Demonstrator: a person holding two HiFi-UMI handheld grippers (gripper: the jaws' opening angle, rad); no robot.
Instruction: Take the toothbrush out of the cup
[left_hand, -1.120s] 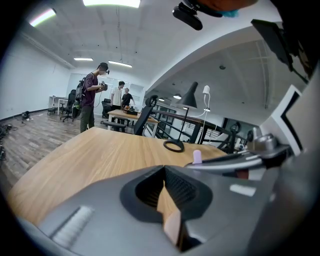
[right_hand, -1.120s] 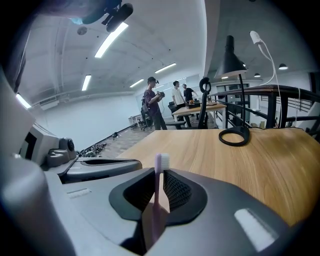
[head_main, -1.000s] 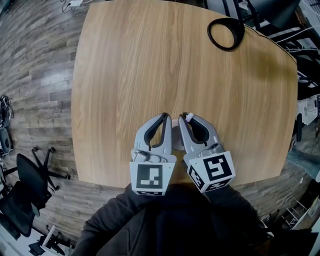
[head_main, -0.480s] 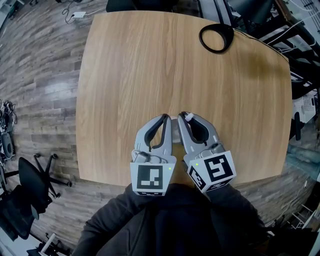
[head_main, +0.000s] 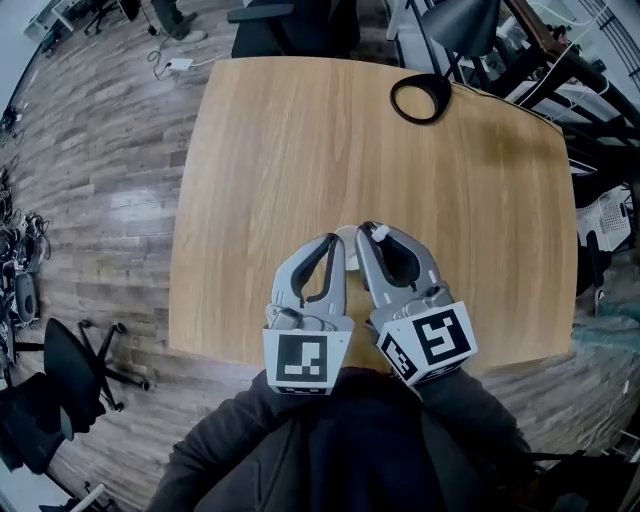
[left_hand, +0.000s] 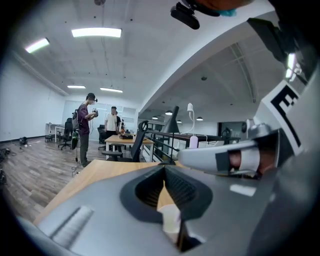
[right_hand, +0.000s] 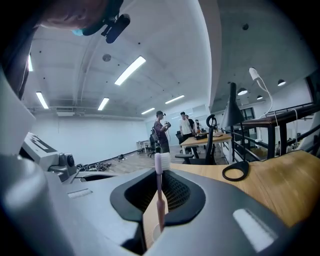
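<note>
At the left, the left gripper (head_main: 331, 243) has its fingers closed on a small off-white cup (left_hand: 170, 219), which sits deep between them. Against the head view of a second ago, both tools have risen together over the rounded pale-wood surface (head_main: 300, 140), and the cup's rim now peeks out just beyond the left fingertips. The cup seems to have been carried up with them, though no view shows its base. Just beside it to the right, the right gripper (head_main: 369, 233) has its fingers pinched nearly together on the handle of a slim pink toothbrush with white bristles (right_hand: 159, 195). It stands upright, head above the fingers, and its lower end still runs down into the cup's pale mouth. Since both hands came up as a pair, brush and cup have not parted, so the removal has probably not begun. The right hand would need to go higher while the left holds the cup back.
</note>
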